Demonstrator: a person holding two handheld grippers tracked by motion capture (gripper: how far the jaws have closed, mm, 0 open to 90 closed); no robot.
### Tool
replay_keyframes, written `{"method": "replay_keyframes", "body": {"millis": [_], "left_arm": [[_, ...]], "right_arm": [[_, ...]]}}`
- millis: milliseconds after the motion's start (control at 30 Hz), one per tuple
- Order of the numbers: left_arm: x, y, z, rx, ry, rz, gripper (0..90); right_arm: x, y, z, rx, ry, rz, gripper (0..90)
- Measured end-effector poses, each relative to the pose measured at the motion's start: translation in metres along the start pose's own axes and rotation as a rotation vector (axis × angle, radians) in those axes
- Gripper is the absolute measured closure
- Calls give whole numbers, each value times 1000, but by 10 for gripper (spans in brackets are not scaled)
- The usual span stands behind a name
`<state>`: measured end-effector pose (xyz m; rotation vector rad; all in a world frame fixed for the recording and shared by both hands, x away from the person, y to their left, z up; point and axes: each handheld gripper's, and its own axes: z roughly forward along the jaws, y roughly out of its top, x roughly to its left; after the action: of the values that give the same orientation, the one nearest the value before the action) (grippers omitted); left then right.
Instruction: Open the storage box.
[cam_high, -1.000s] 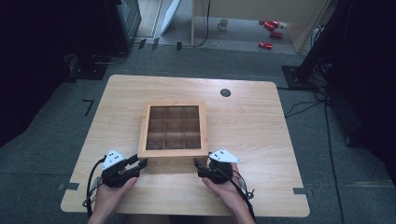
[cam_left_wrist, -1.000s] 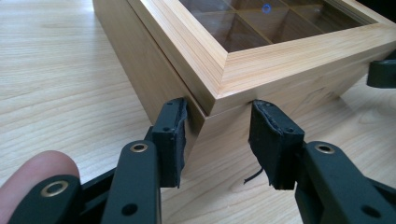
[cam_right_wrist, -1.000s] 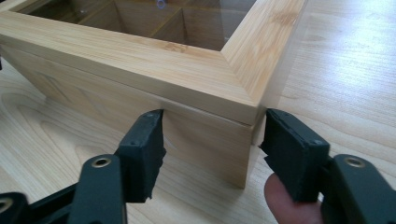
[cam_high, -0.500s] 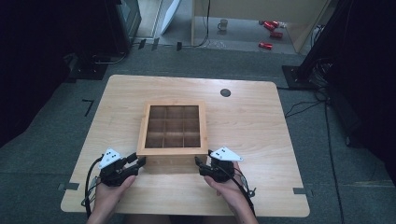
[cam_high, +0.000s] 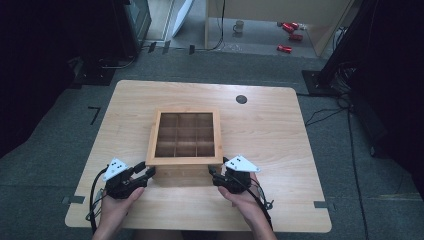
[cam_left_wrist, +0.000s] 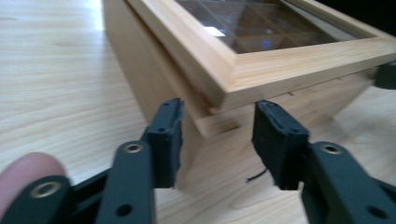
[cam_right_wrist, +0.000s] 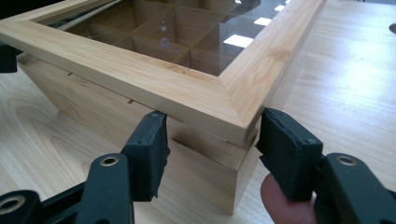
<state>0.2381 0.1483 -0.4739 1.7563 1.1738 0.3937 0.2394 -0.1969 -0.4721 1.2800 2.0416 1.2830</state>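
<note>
Square light-wood box w/ glass-paned lid and nine-cell grid inside (cam_high: 186, 137) sits mid-table, slightly toward near edge; lid frame overhangs the base at near side, w/ a thin seam between lid and base in both gripper views. Left black two-jaw gripper w/ grey three-cornered plate (cam_high: 148, 172) at box's near-left corner; in left gripper view (cam_left_wrist: 217, 140) jaws apart, straddling that corner just under the lid rim, pads (cam_left_wrist: 169, 140) close beside the wood, contact can't be told. Right black two-jaw gripper w/ grey plate (cam_high: 212, 175) at near-right corner; in right gripper view (cam_right_wrist: 210, 144) jaws likewise apart, one each side of the corner below the lid frame, not clamped. Fingertip visible at bottom edge of each gripper view. Hands and forearms enter from near edge, cables trailing back. Pale wooden table w/ rounded corners (cam_high: 280, 150) bare around box; small dark round grommet (cam_high: 241, 99) near far edge, right of box. Beyond table: grey floor, white mug (cam_high: 239, 26) far back, red objects (cam_high: 290, 30) to its right, dark equipment stands on both sides.
</note>
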Motion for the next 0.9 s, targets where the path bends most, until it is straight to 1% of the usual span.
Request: {"method": "replay_keyframes", "body": {"millis": [33, 67, 100, 167, 233, 267, 333, 367, 433, 500, 567, 667, 700, 733, 767, 900], "left_arm": [[3, -1, -2, 1, 21, 9, 508], [5, -2, -3, 2, 37, 9, 487], [10, -4, -5, 7, 65, 8, 463], [19, -9, -9, 19, 105, 2, 427], [27, -13, -11, 44, 150, 12, 410], [30, -15, -12, 54, 160, 15, 399], [40, -20, -15, 86, 167, 11, 381], [42, -22, -16, 99, 172, 13, 371], [47, -28, -15, 127, 195, 16, 364], [51, -32, -14, 154, 207, 12, 360], [51, -35, -12, 177, 224, 29, 353], [50, -37, -9, 200, 229, 41, 338], [49, -38, -7, 208, 236, 53, 338], [48, -39, -6, 210, 242, 64, 337], [47, -40, -6, 213, 249, 84, 335], [45, -42, -4, 204, 260, 104, 320]], "right_arm": [[1, 1, 0, -2, 0, -6, 434], [1, 2, -1, -4, -1, -10, 433], [1, 2, -1, -6, 0, -7, 431], [1, 6, -3, -15, -1, -12, 427], [1, 10, -5, -24, -4, -18, 419], [1, 12, -6, -31, -5, -21, 412], [0, 17, -9, -42, -7, -30, 406], [0, 20, -10, -49, -10, -38, 398], [0, 24, -11, -53, -10, -43, 382], [-1, 30, -12, -57, -13, -52, 374], [-2, 37, -13, -65, -16, -71, 367], [-4, 48, -14, -84, -18, -91, 344], [-4, 51, -14, -88, -19, -98, 339], [-5, 56, -15, -97, -23, -114, 333], [-6, 61, -16, -104, -24, -124, 327], [-13, 77, -16, -127, -12, -123, 315]]}}
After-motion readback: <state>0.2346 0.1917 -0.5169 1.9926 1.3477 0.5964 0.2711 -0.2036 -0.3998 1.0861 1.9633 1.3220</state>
